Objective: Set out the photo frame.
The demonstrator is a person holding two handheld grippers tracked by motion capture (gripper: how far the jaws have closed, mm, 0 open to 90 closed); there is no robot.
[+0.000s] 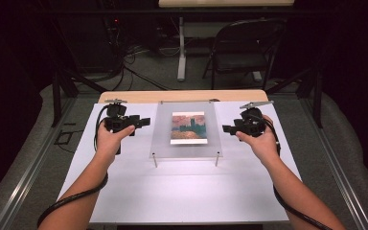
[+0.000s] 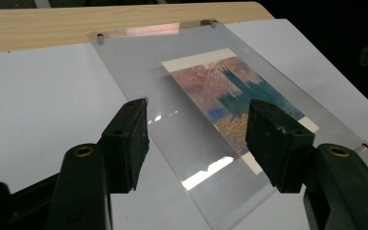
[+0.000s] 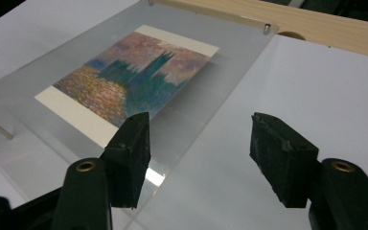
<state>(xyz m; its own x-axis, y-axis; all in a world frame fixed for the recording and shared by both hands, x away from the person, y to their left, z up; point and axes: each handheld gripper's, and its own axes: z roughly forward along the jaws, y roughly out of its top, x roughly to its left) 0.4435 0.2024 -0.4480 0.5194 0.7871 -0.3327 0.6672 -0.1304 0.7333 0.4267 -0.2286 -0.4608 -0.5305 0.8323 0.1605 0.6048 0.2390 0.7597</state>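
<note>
Dark walls close the room on both sides, and behind the table a black folding chair [image 1: 249, 45] stands on a grey floor with loose cables [image 1: 139, 72] running across it. A white sheet [image 1: 182, 191] covers most of the table [image 1: 182, 96], and a strip of pale wood shows along the far edge. On the middle of the white sheet stands a clear plastic frame [image 1: 163, 139], raised on small metal pins at its corners. Inside it lies a picture [image 1: 188, 127] with a cream border, painted in pink, dark green and orange.

The left gripper [image 1: 143, 121] is held just beside the left edge of the frame, and the right gripper [image 1: 226, 128] just beside the right edge; both point inward, toward the frame. In the left gripper view the two black jaws stand wide apart above the near edge of the frame [image 2: 139, 67], holding nothing. In the right gripper view the jaws are also wide apart, with one jaw over the edge of the frame [image 3: 220, 76] and the other over the white sheet [image 3: 316, 86]. I cannot tell whether any jaw touches the plastic.
</note>
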